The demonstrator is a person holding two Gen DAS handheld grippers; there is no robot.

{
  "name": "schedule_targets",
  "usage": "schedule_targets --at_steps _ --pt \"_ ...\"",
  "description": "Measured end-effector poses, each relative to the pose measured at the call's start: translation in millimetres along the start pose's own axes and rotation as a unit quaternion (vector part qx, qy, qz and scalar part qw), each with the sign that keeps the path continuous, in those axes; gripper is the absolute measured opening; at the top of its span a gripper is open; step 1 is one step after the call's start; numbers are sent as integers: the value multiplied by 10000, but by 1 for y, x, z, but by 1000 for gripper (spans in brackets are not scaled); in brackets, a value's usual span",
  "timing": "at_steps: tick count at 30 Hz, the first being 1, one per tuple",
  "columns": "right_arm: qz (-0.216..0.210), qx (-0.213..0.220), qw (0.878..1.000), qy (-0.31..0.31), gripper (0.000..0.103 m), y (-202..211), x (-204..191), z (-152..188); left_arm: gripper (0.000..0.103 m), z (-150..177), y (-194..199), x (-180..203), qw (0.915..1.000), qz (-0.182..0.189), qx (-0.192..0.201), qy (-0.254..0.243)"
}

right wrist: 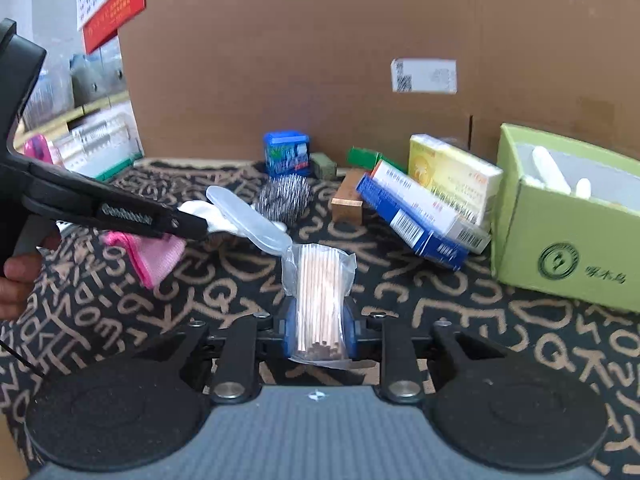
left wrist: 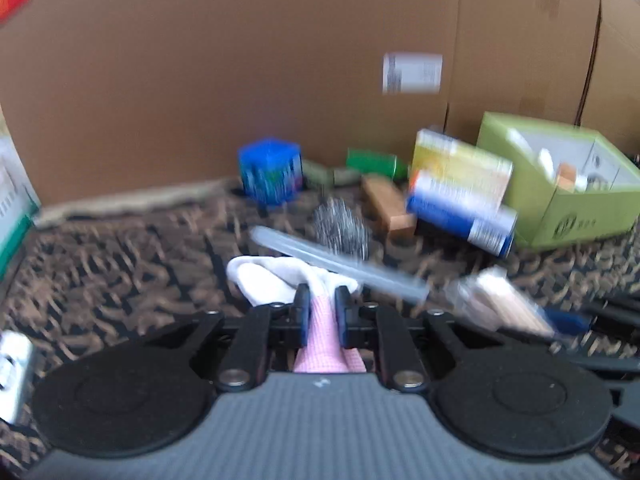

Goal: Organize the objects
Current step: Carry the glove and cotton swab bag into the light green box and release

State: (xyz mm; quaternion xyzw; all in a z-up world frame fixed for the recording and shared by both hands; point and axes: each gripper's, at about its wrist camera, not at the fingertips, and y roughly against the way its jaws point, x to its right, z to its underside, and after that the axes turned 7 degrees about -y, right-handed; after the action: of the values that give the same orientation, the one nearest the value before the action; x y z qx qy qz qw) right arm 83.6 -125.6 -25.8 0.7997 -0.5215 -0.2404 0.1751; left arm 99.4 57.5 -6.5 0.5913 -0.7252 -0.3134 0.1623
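Note:
My left gripper [left wrist: 322, 300] is shut on a pink and white sock [left wrist: 320, 332]; the sock's white end [left wrist: 264, 280] hangs out in front. From the right wrist view the left gripper [right wrist: 200, 224] comes in from the left, with the pink cloth [right wrist: 154, 258] hanging below it. My right gripper [right wrist: 320, 320] is shut on a clear bag of wooden sticks [right wrist: 320, 300], also seen at the right of the left wrist view [left wrist: 500, 300]. A clear plastic case [right wrist: 248, 220] lies between the two grippers above the patterned mat [right wrist: 440, 312].
A green open box [right wrist: 568, 260] holding white items stands at the right. Beside it lean a blue box [right wrist: 408, 224] and a yellow box [right wrist: 452, 176]. A steel scourer [right wrist: 284, 198], wooden block [right wrist: 348, 196], blue cube [right wrist: 286, 154] and green items sit before the cardboard wall [right wrist: 300, 60].

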Motion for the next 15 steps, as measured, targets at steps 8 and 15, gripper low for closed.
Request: schedule_targets --at_steps 8,15 --pt "-56 243 9996 -108 27 14 6 -6 13 -19 0 20 9993 64 -19 -380" --pt "3 293 9993 -250 27 23 22 -11 13 -38 12 42 9980 499 335 -184"
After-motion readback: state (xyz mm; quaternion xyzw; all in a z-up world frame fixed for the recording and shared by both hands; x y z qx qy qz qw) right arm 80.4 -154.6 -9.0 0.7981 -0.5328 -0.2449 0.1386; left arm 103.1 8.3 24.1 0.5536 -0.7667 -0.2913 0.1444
